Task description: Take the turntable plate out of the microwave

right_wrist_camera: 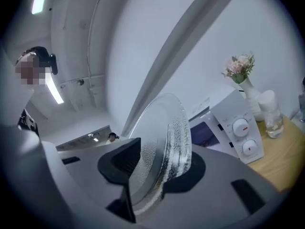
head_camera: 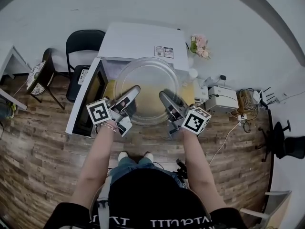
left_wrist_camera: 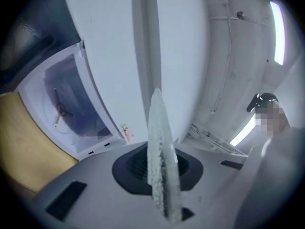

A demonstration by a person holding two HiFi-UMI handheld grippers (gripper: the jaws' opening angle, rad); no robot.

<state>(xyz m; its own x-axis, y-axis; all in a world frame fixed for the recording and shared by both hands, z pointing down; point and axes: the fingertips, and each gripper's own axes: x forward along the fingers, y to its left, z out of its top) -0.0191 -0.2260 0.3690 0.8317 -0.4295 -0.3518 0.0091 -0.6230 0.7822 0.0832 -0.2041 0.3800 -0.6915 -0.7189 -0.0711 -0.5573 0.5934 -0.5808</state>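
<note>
The clear glass turntable plate (head_camera: 147,87) hangs in the air in front of the white microwave (head_camera: 143,41), outside its cavity. My left gripper (head_camera: 135,90) is shut on the plate's left rim and my right gripper (head_camera: 164,95) on its right rim. The left gripper view shows the plate (left_wrist_camera: 157,128) edge-on, pinched between that gripper's (left_wrist_camera: 164,190) dark pads. In the right gripper view the textured rim (right_wrist_camera: 171,128) sits between that gripper's (right_wrist_camera: 157,175) two black pads. The microwave door (head_camera: 88,97) is swung open to the left.
The microwave stands on a yellow wooden table (head_camera: 191,93). A flower vase (right_wrist_camera: 240,70) and a small white bottle (right_wrist_camera: 269,113) stand right of it. A black chair (head_camera: 83,44) is behind on the left, and a white box (head_camera: 221,99) with cables lies to the right.
</note>
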